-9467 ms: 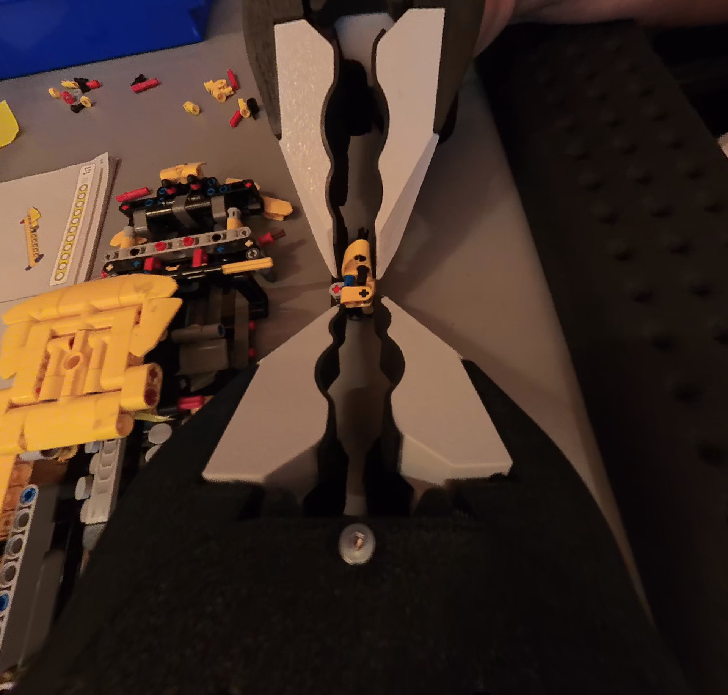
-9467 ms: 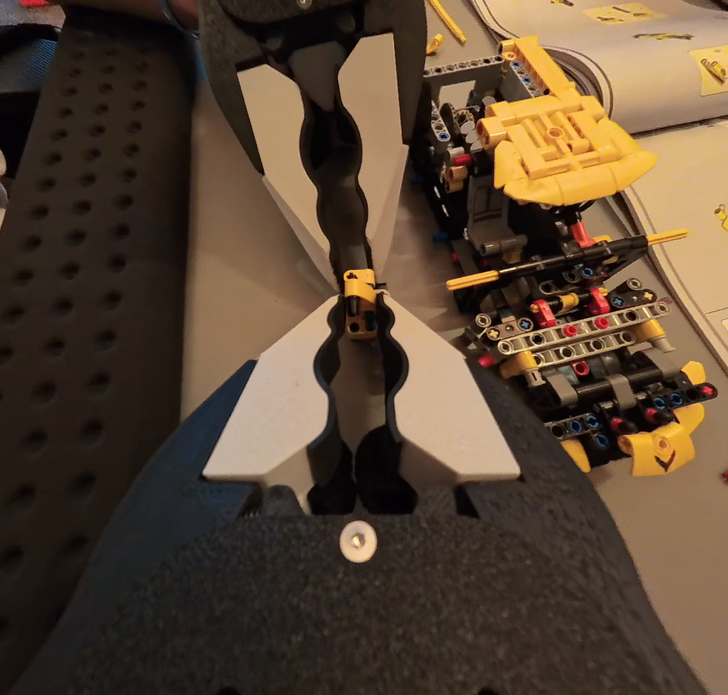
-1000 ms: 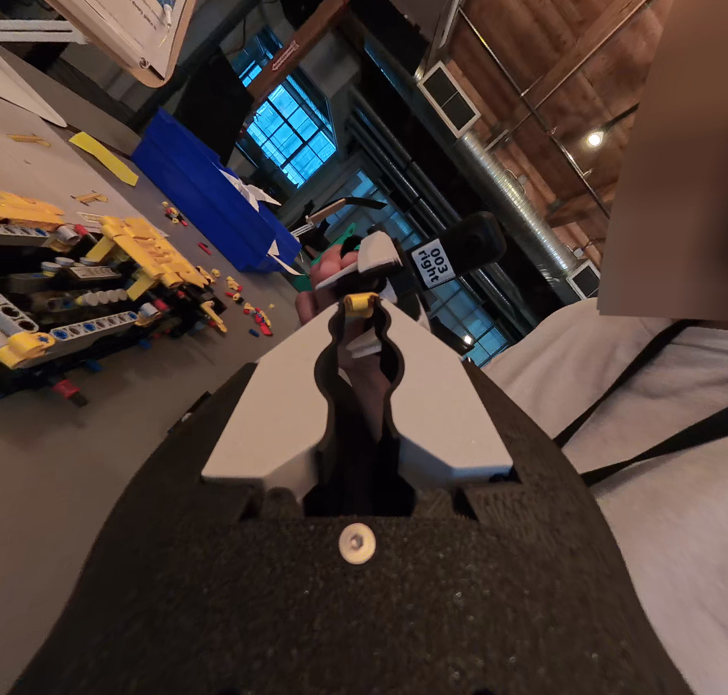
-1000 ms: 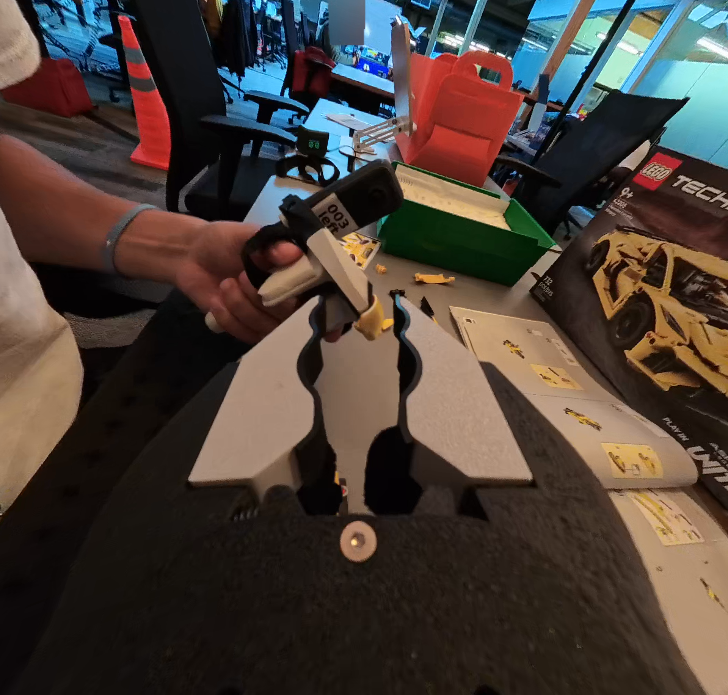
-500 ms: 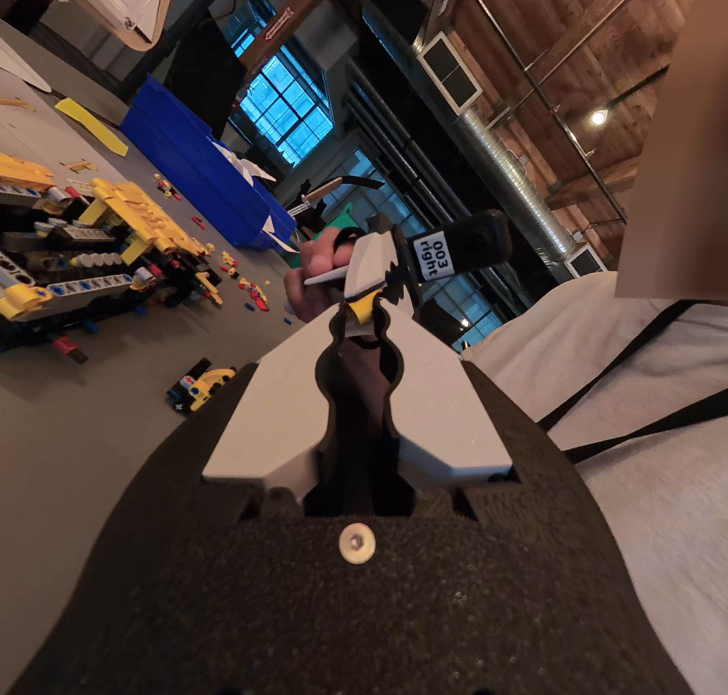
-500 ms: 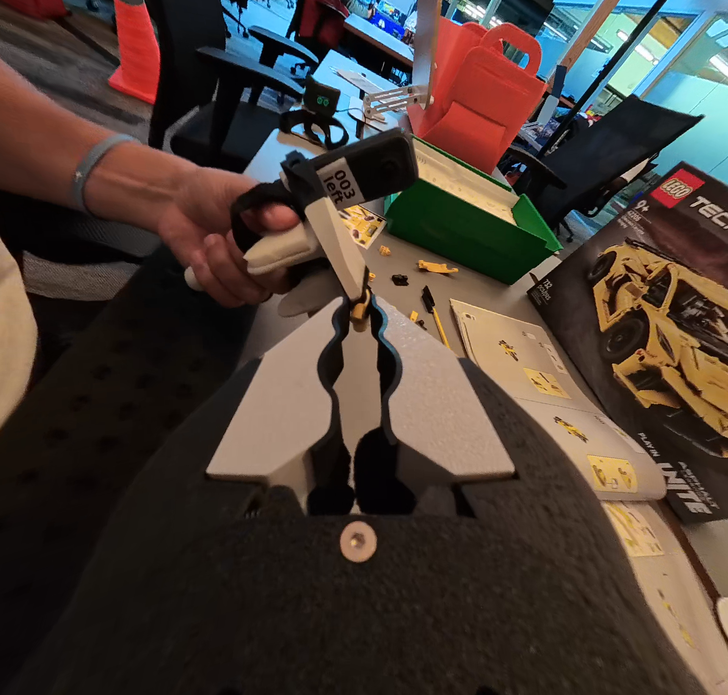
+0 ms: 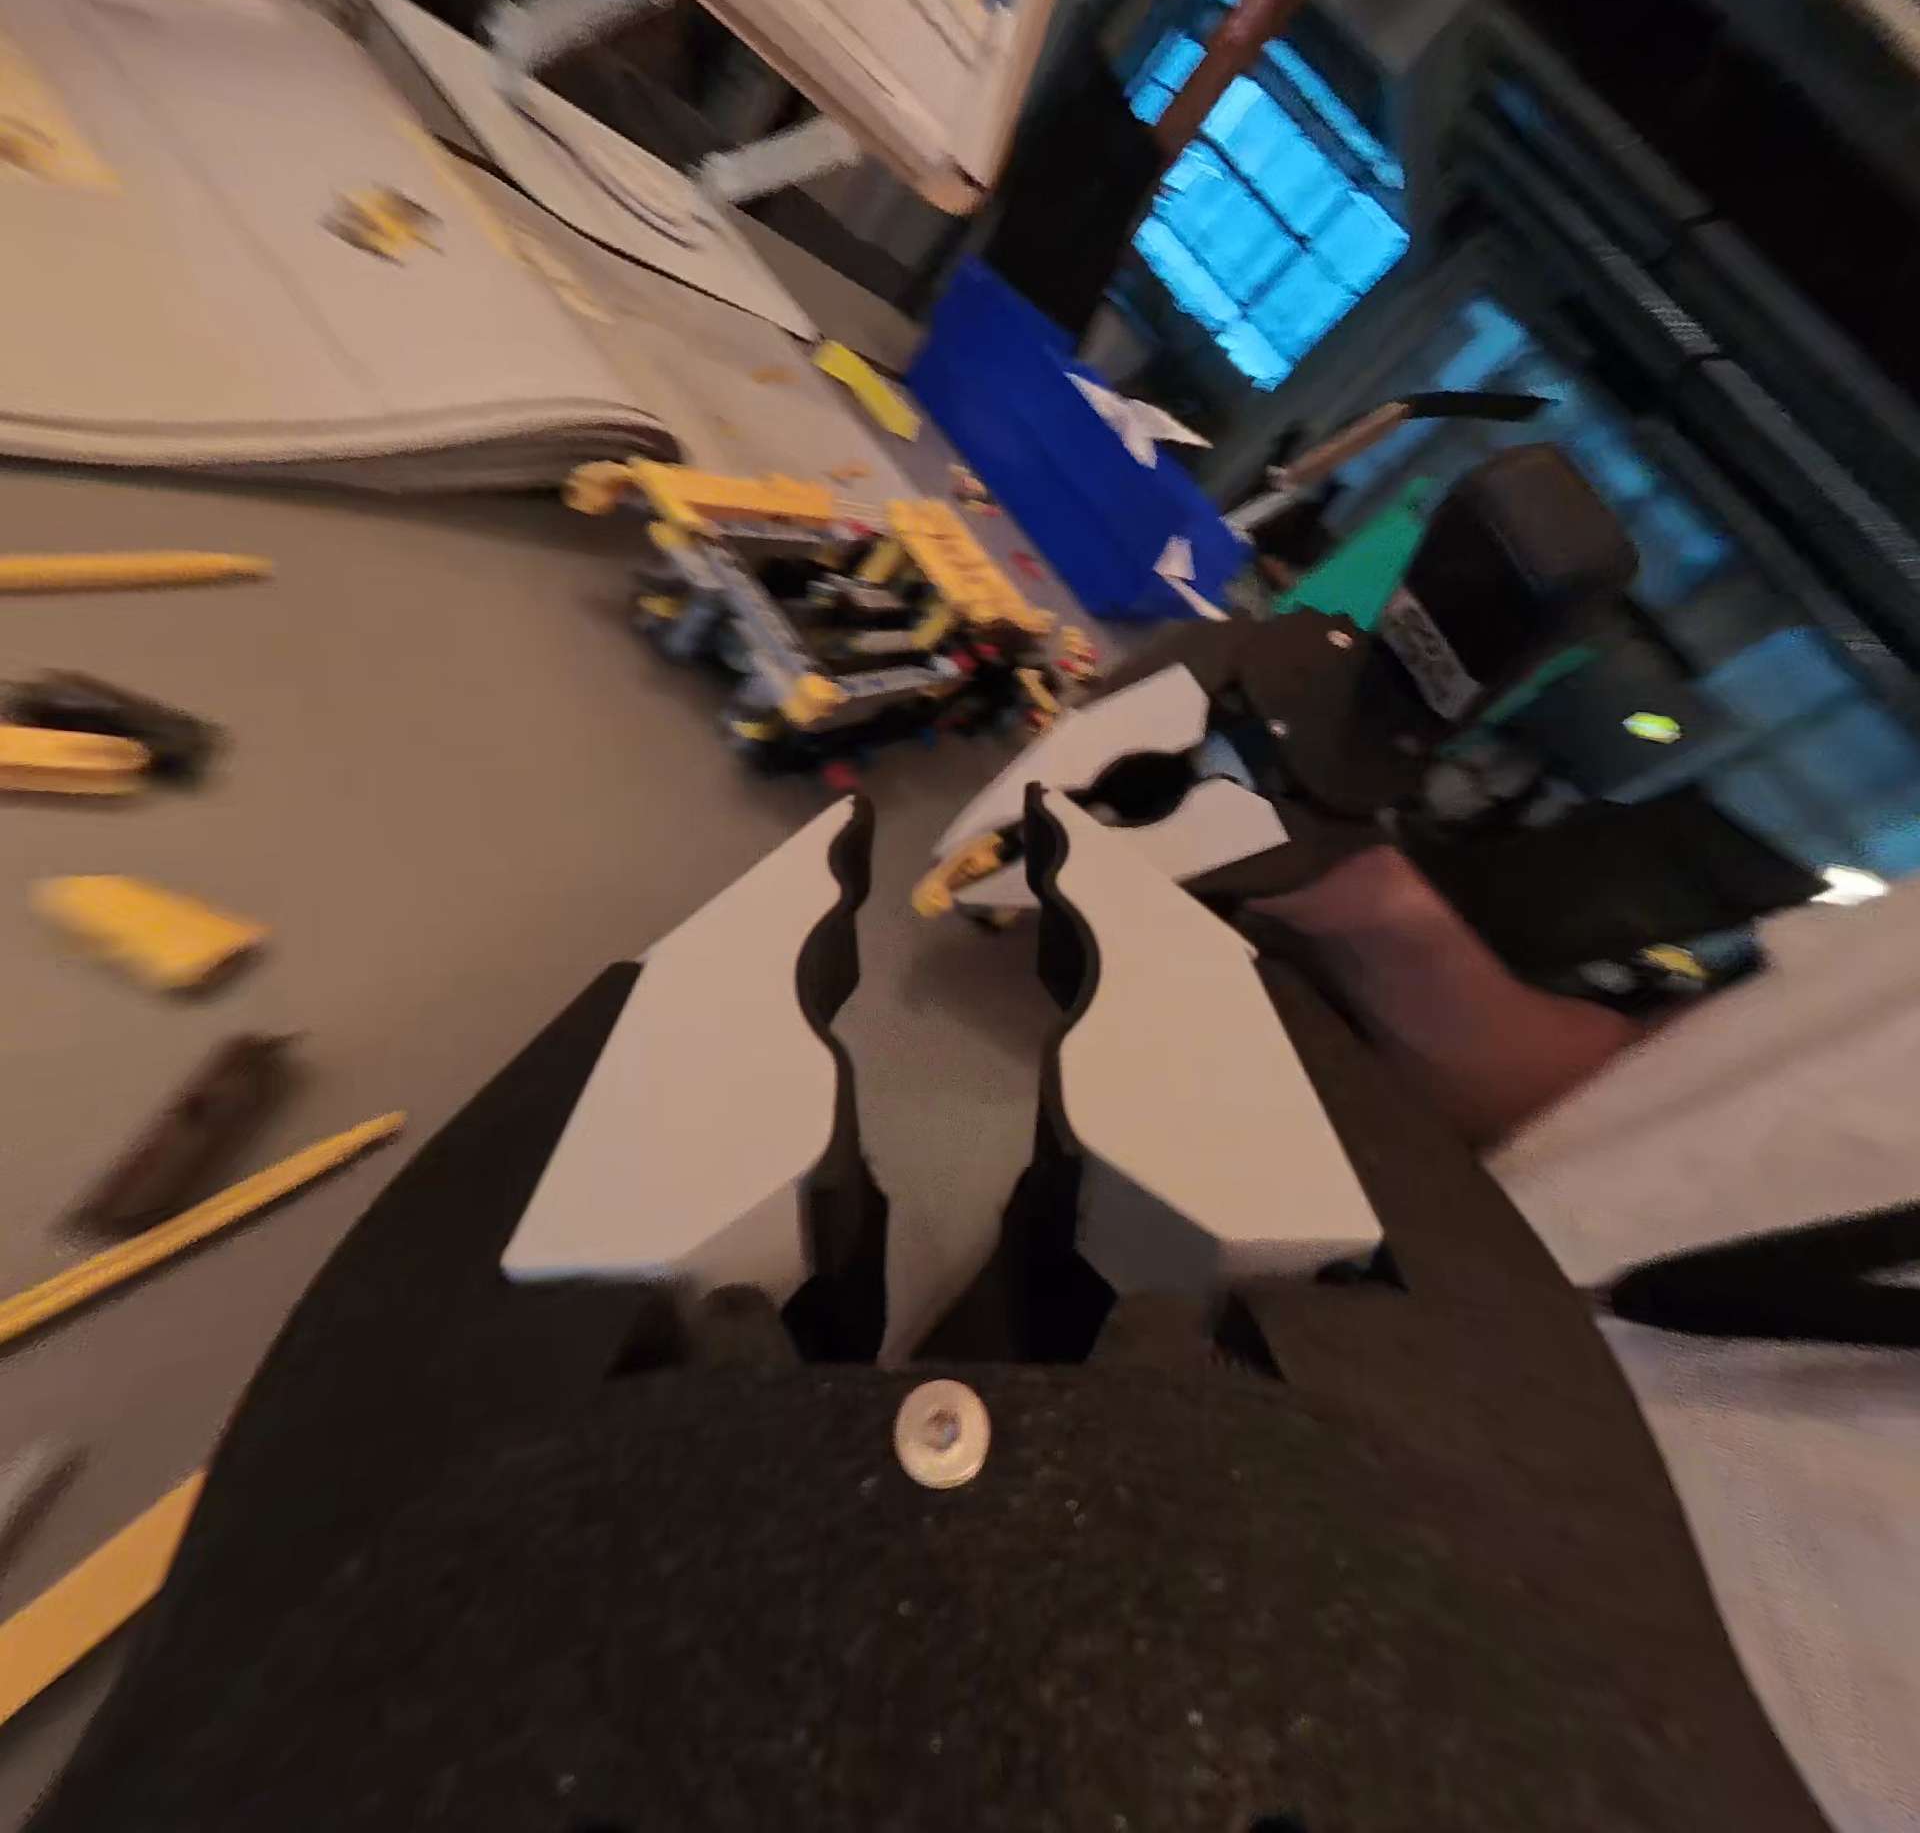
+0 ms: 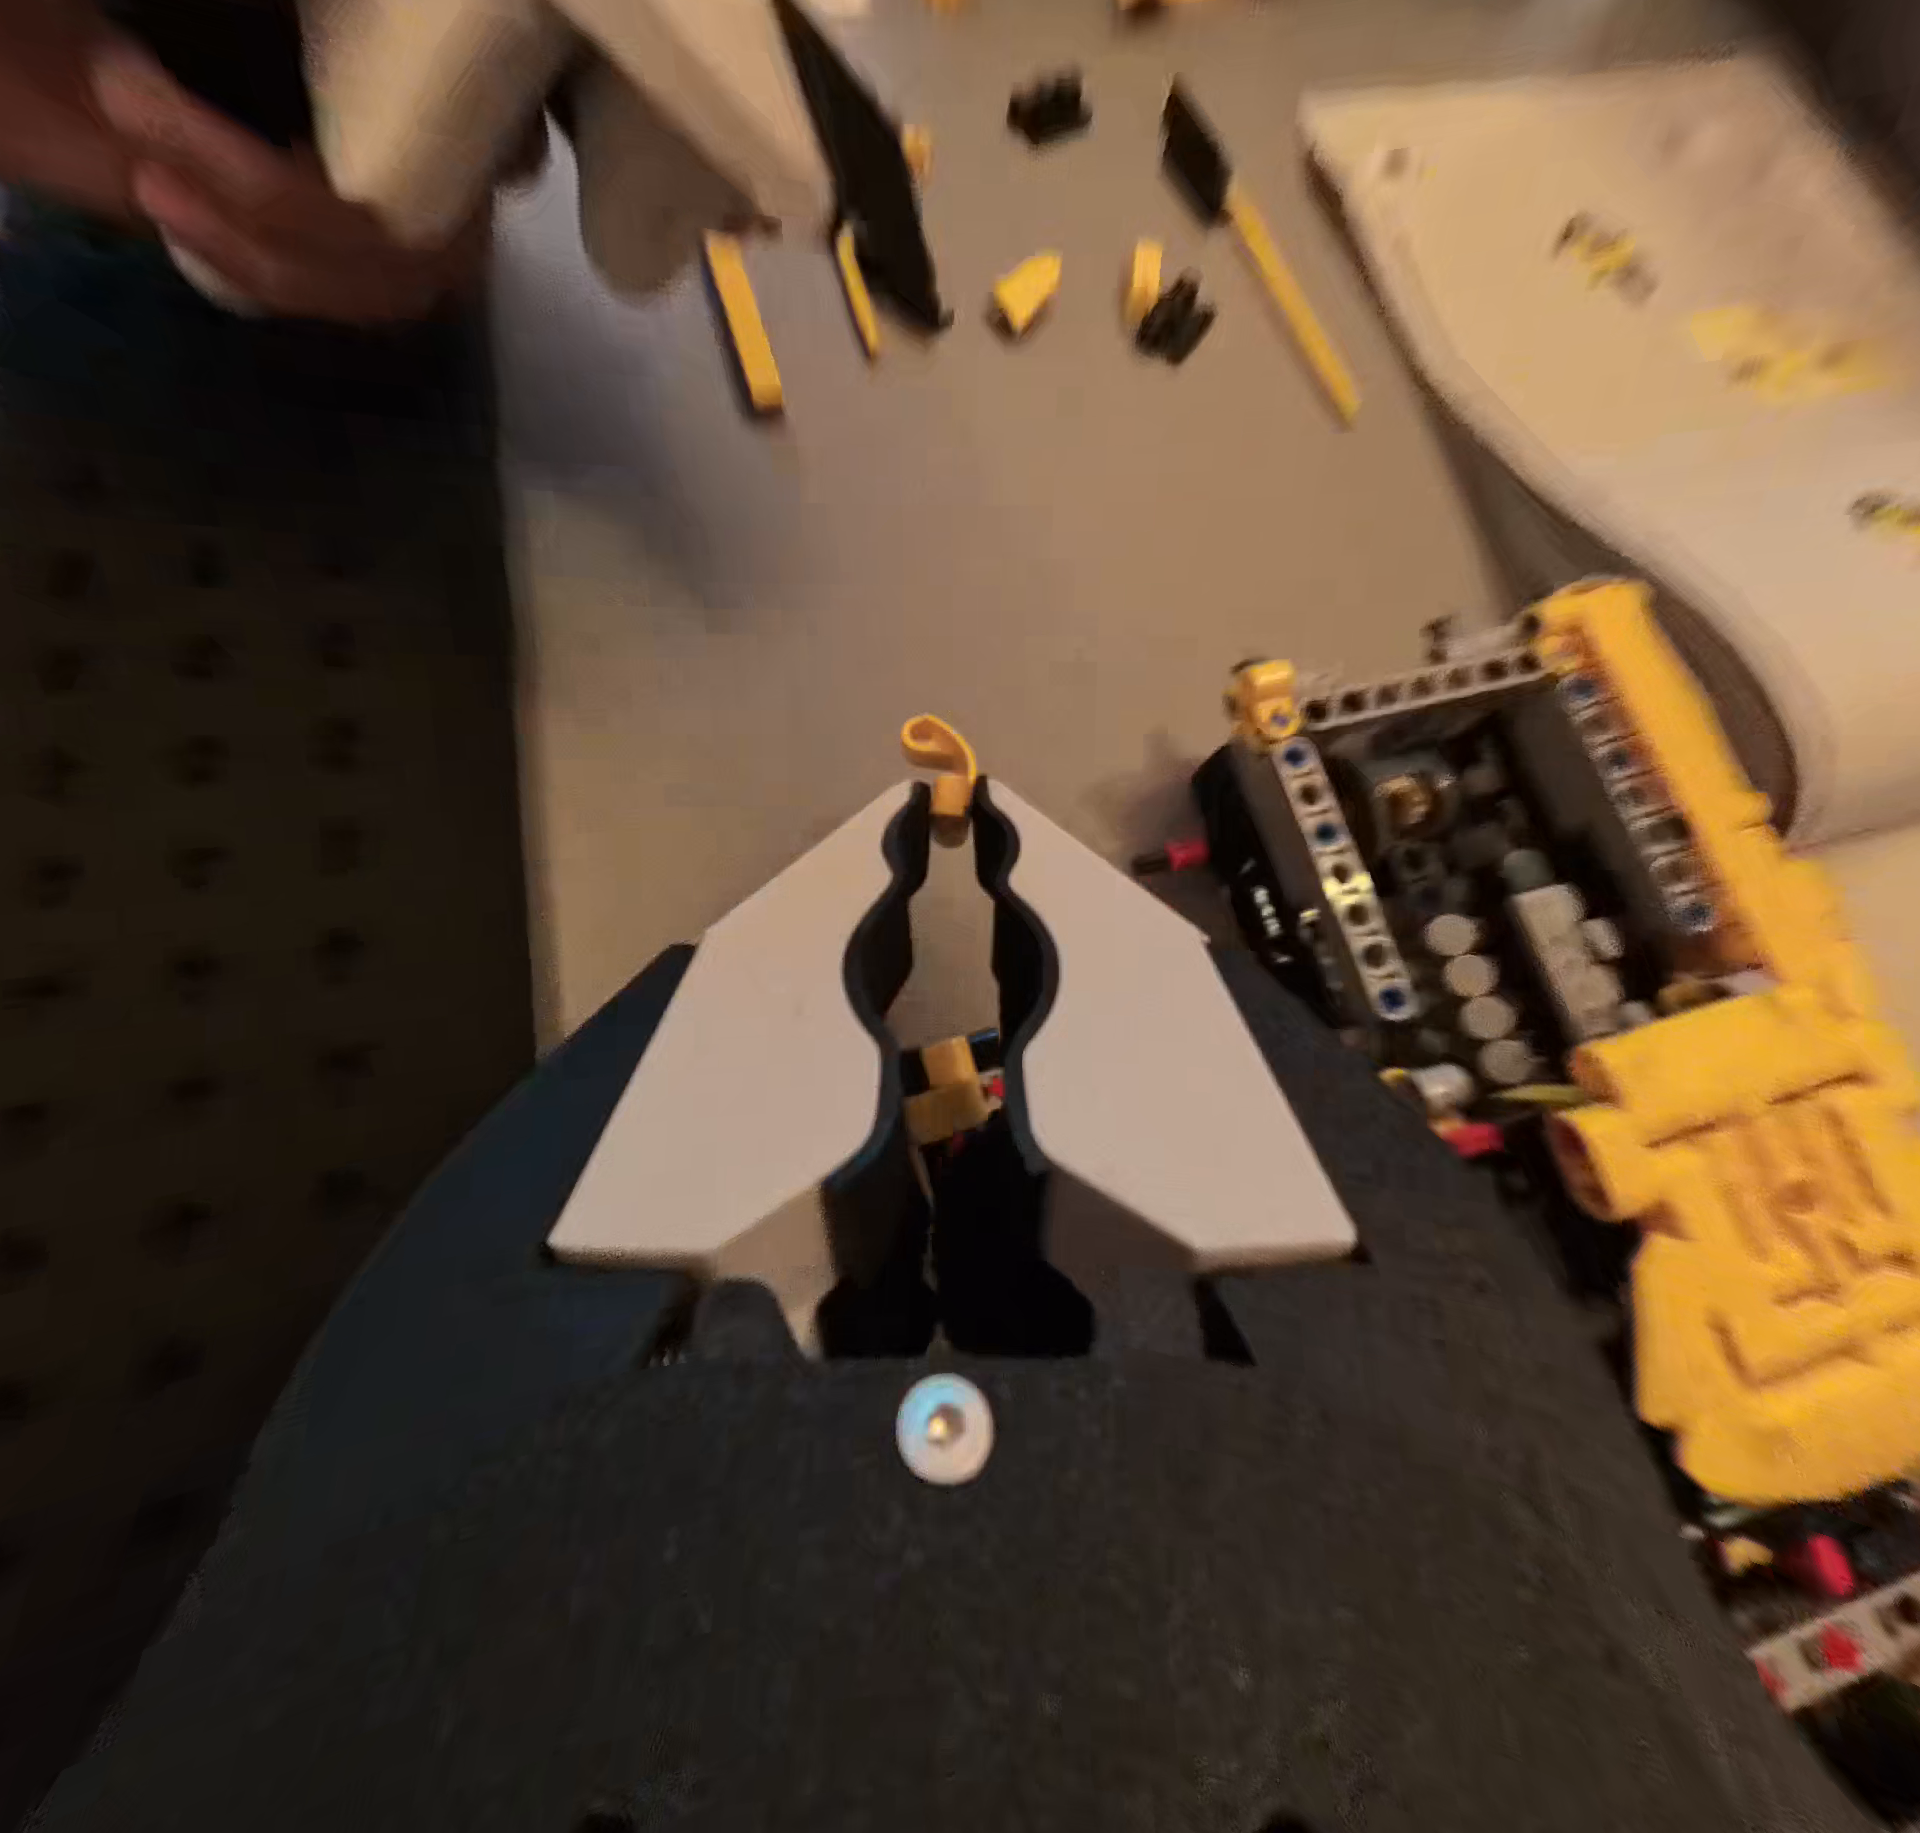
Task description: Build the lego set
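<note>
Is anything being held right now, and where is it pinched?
The right hand-held gripper pinches a small yellow lego piece by its lower end. The left hand-held gripper is open, empty.

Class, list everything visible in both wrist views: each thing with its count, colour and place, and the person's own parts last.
Partly built model: one, yellow, black and grey, on the table right of the right gripper.
Small curved piece: one, yellow, pinched at the right gripper's tips.
Loose pieces: several, yellow and black, scattered on the grey table; blurred.
Instruction booklet: one, pale, open beyond the model.
Bin: one, blue, table's far side.
Left gripper: open, empty.
Right gripper: shut on the piece.
Hand: one, blurred, holding the left gripper.
</note>
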`<state>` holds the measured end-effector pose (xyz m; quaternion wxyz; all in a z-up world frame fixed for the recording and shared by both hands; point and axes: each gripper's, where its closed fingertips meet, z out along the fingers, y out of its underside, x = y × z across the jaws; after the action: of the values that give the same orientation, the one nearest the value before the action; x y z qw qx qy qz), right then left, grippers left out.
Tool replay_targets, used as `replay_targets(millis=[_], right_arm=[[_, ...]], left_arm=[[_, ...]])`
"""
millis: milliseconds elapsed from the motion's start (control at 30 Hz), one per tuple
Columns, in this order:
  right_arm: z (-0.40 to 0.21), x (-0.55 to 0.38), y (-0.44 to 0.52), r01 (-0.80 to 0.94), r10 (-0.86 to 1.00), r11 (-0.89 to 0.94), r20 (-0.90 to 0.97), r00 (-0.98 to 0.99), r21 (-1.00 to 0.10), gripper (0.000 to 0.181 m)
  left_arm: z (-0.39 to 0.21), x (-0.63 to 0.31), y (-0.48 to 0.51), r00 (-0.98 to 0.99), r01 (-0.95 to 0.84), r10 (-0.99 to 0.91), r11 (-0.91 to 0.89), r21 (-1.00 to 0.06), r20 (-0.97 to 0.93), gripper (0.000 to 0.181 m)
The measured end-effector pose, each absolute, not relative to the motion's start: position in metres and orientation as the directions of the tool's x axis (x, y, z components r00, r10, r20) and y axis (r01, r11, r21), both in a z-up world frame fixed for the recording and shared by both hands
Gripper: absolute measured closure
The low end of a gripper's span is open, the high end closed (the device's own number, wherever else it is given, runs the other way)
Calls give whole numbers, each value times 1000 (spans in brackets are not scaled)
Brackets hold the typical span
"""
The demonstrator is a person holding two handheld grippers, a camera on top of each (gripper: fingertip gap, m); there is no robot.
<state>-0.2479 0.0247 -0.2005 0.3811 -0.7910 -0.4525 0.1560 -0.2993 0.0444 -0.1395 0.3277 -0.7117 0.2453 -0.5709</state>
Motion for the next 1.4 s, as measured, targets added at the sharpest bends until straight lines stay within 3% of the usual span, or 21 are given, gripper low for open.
replay_targets(millis=[67,200,433,733,833,933,1100,1267,1400], right_arm=[[-214,-248,27,617,817,-349,94,569,-706,174],[-223,-249,28,627,789,-405,92,608,-665,174],[-232,-246,25,606,760,-488,35,649,-628,174],[-227,-242,24,592,748,-484,46,662,-645,160],[-210,-232,25,556,737,-463,48,674,-690,158],[-185,-217,29,463,710,-444,14,704,-767,158],[-170,-194,36,342,666,-443,-49,744,-829,160],[-165,-213,37,299,696,-434,-106,710,-850,160],[-166,-214,43,361,685,-402,-15,728,-841,160]], left_arm=[[-138,-320,62,313,93,-728,-615,-783,610,153],[-123,-339,72,274,244,-706,-605,-758,653,153],[-123,-331,63,264,198,-744,-580,-790,613,154],[-121,-337,63,276,205,-741,-577,-791,612,155],[-126,-367,64,411,141,-741,-524,-840,532,155],[-152,-439,73,670,-14,-646,-505,-863,366,153],[-184,-565,83,880,-125,-434,-603,-788,192,137],[-195,-586,97,844,-289,-530,-575,-765,80,106],[-223,-600,114,806,-487,-589,-598,-637,-63,71]])
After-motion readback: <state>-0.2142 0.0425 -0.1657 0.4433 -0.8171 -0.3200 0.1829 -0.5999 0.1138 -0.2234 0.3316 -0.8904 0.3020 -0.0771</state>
